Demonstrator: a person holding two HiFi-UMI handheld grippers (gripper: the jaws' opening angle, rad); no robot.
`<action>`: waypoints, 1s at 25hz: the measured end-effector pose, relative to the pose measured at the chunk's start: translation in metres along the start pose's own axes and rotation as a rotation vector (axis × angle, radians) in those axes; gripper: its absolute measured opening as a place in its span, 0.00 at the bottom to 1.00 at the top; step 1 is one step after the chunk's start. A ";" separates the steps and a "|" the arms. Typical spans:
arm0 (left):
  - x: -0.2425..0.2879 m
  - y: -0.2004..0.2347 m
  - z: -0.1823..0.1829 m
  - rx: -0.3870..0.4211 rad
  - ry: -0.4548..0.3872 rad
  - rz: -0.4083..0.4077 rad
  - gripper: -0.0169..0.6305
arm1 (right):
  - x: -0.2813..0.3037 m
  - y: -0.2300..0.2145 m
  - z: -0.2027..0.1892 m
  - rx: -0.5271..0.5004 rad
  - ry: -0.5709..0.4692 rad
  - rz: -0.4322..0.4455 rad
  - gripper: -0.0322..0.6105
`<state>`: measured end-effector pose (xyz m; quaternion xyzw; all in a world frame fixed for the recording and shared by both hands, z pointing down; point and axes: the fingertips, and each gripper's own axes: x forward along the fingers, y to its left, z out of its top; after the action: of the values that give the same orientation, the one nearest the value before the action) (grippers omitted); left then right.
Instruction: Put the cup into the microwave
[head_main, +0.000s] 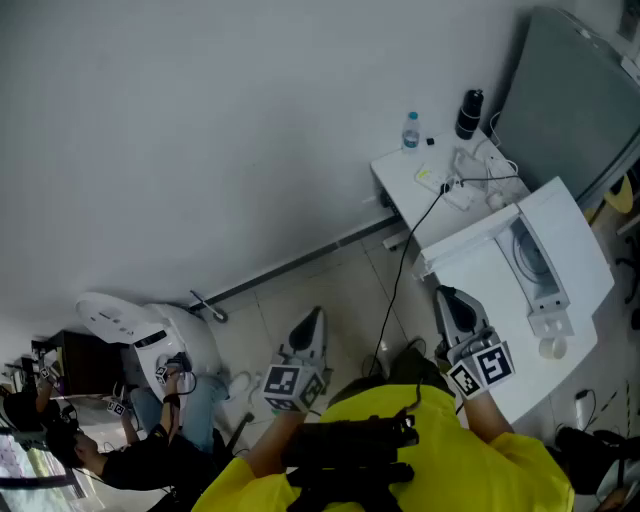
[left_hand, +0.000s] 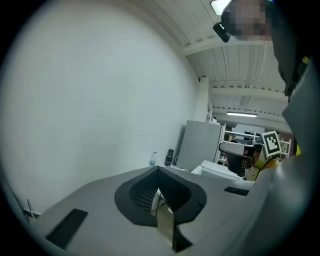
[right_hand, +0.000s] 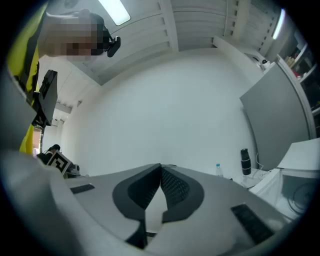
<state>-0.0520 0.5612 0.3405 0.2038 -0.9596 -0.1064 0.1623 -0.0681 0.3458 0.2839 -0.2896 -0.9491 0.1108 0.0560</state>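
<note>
A white microwave (head_main: 500, 270) stands at the right in the head view, its windowed door (head_main: 532, 252) facing up toward me. A small pale cup-shaped thing (head_main: 551, 348) sits by its near corner; whether it is the cup I cannot tell. My left gripper (head_main: 314, 318) hangs over the floor, left of the microwave, jaws together on nothing (left_hand: 159, 170). My right gripper (head_main: 446, 296) sits at the microwave's near left edge, its jaw tips meeting with nothing between them (right_hand: 161, 167). Both point at the bare white wall. The microwave (right_hand: 300, 170) shows at the right gripper view's right edge.
Behind the microwave a white table (head_main: 400, 180) carries a clear bottle (head_main: 411, 130), a dark flask (head_main: 469, 113) and cables. A black cord (head_main: 400, 270) drops to the floor. A grey panel (head_main: 580, 100) leans at the right. Another person (head_main: 150, 450) sits at the lower left beside a white machine (head_main: 140, 335).
</note>
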 end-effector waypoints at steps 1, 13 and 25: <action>0.014 0.000 0.004 0.004 0.003 -0.008 0.03 | 0.005 -0.009 0.001 0.007 -0.003 -0.009 0.06; 0.191 -0.157 -0.015 0.137 0.120 -0.399 0.03 | -0.091 -0.180 0.001 0.068 -0.083 -0.409 0.06; 0.306 -0.380 -0.064 0.281 0.196 -0.888 0.03 | -0.291 -0.302 -0.015 0.087 -0.186 -1.017 0.06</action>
<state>-0.1579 0.0822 0.3794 0.6235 -0.7648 -0.0150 0.1615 0.0129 -0.0591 0.3597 0.2220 -0.9653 0.1343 0.0299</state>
